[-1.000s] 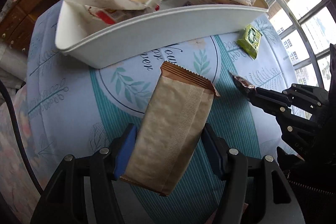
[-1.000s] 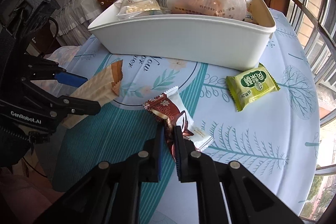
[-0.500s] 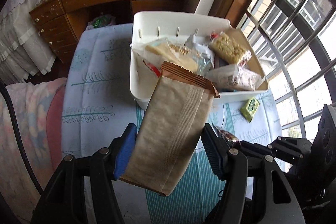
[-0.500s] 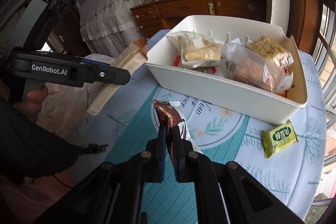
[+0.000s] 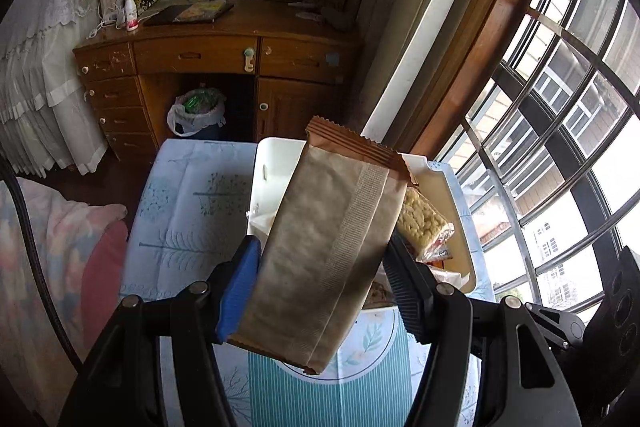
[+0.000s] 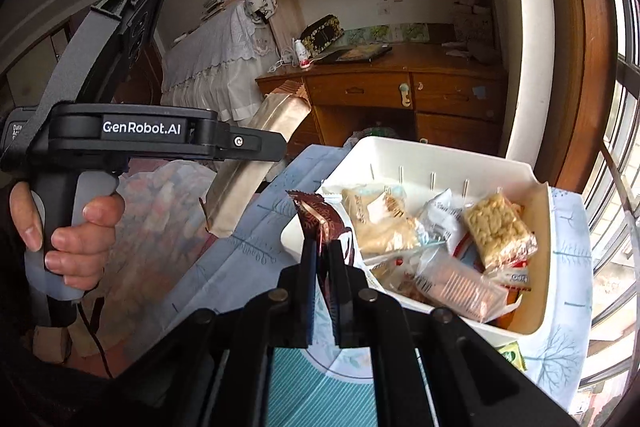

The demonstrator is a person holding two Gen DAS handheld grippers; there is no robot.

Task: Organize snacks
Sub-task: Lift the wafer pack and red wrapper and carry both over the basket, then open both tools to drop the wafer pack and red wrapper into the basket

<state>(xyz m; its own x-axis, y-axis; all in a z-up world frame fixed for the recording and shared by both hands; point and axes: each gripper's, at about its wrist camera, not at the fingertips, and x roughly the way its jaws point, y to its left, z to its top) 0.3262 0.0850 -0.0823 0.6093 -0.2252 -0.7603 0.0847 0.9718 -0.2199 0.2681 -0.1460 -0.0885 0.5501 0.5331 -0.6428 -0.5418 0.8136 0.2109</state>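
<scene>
My left gripper (image 5: 320, 263) is shut on a tall tan paper snack packet (image 5: 328, 247) with a brown crimped top, held up in the air over the near end of the white bin (image 5: 260, 183). The same packet (image 6: 256, 163) and the left gripper (image 6: 276, 147) show at the left of the right wrist view, gripped by a hand (image 6: 80, 239). My right gripper (image 6: 322, 259) is shut on a dark brown wrapped snack (image 6: 320, 219), raised beside the near left corner of the white bin (image 6: 536, 267), which holds several wrapped snacks.
A small green packet (image 6: 510, 351) lies on the blue patterned tablecloth (image 5: 192, 211) just in front of the bin. A wooden desk (image 5: 208, 67) and a bagged waste bin (image 5: 196, 111) stand beyond the table. Barred windows (image 5: 560, 107) run along the right.
Both grippers have risen with their packets and tilted up, so the room behind now shows. The bin has dropped lower in both views and sits closer under the held snacks.
</scene>
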